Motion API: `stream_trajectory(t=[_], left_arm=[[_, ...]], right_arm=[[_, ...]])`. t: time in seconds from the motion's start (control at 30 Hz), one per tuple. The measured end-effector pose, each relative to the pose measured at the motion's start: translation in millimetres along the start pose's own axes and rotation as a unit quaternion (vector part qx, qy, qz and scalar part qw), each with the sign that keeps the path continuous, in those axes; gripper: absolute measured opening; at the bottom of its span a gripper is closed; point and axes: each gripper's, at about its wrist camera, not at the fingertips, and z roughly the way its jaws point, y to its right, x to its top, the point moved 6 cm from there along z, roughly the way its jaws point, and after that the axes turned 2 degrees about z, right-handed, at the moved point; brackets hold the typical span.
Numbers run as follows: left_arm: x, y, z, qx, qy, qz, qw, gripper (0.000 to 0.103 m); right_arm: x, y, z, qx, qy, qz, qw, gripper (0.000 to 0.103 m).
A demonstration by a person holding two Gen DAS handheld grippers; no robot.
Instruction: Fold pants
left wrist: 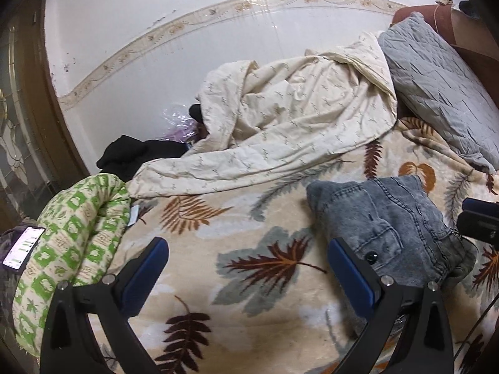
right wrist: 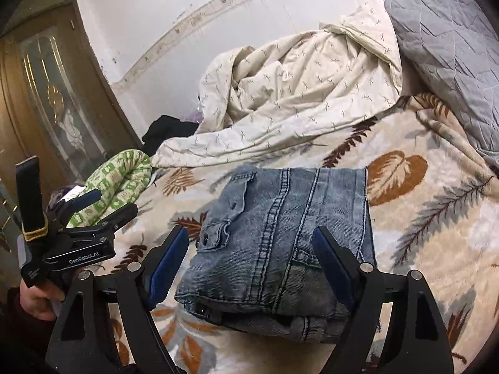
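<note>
Left wrist view: your left gripper stands wide and empty above the bed; the folded pants lie toward its right edge. Right wrist view: your right gripper is wide, straddling the pants without gripping. Lift clear without snagging the denim; the bundle looks finished.

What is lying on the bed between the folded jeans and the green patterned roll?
Only the bare leaf-print blanket. The left wrist view shows nothing lying between the folded jeans and the green patterned roll.
</note>
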Motion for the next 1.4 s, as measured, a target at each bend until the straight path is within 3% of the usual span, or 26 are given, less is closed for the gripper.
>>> stream_trajectory(t=[0.37,0.8,1.4], left_arm=[[-5.4,-30.4,-1.0,0.029,-0.001,-0.021,0.9994,0.103],[-11.7,-50.4,1.4,0.042,-0.008,-0.034,0.9985,0.103],[-13.1,-50.1,4.5,0.042,-0.012,-0.034,0.9985,0.103]], right_arm=[[6.4,-4.8,-9.9,0.013,0.034,-0.005,0.999,0.082],[3.3,-4.0,-2.7,0.008,0.023,-0.004,1.0,0.082],[4.8,1.9,-3.0,0.002,0.02,0.006,1.0,0.082]])
